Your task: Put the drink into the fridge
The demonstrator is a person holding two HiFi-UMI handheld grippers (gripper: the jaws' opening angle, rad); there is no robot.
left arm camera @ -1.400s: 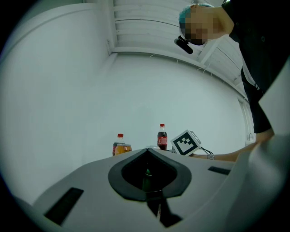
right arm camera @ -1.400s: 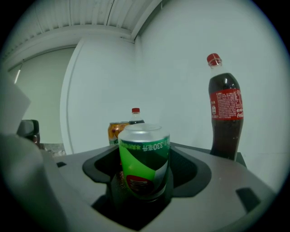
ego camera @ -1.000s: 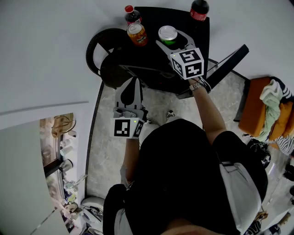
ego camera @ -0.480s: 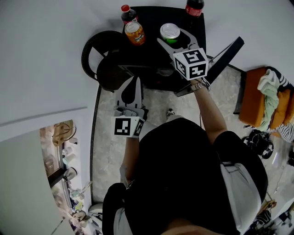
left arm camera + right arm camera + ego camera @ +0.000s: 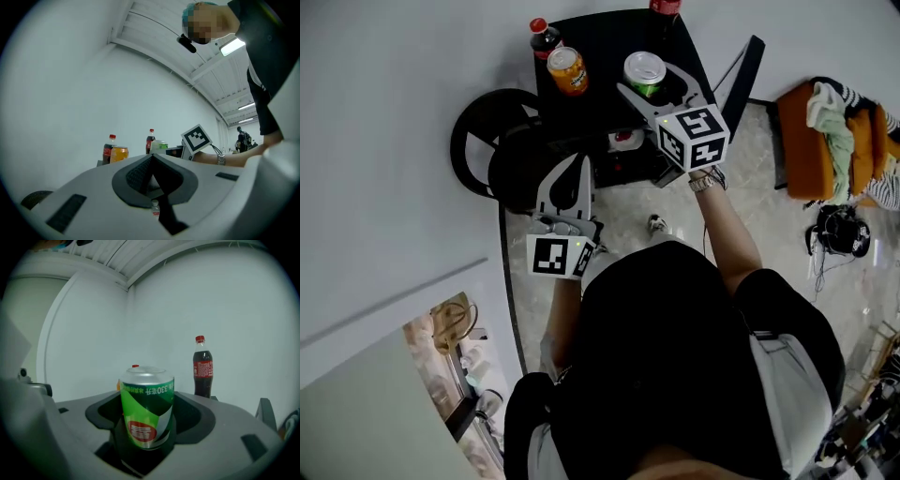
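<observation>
A green drink can (image 5: pixel 644 73) stands upright between the jaws of my right gripper (image 5: pixel 649 82), which is shut on it above the black table (image 5: pixel 605 47). In the right gripper view the green can (image 5: pixel 146 404) fills the gap between the jaws of the right gripper (image 5: pixel 147 423), and its base is hidden. My left gripper (image 5: pixel 578 161) hangs lower, near the table's front edge, shut and holding nothing. Its closed tips (image 5: pixel 151 157) point toward the drinks.
An orange can (image 5: pixel 567 70) and a cola bottle (image 5: pixel 544 37) stand at the table's left. A second cola bottle (image 5: pixel 664 7) is at the back. A round black object (image 5: pixel 483 150) lies on the floor at left, and orange cloth (image 5: pixel 825 141) at right.
The head view has swung, so the table and drinks sit further left and up in it. The right gripper with the green can has drawn slightly away from the orange can. The left gripper holds still.
</observation>
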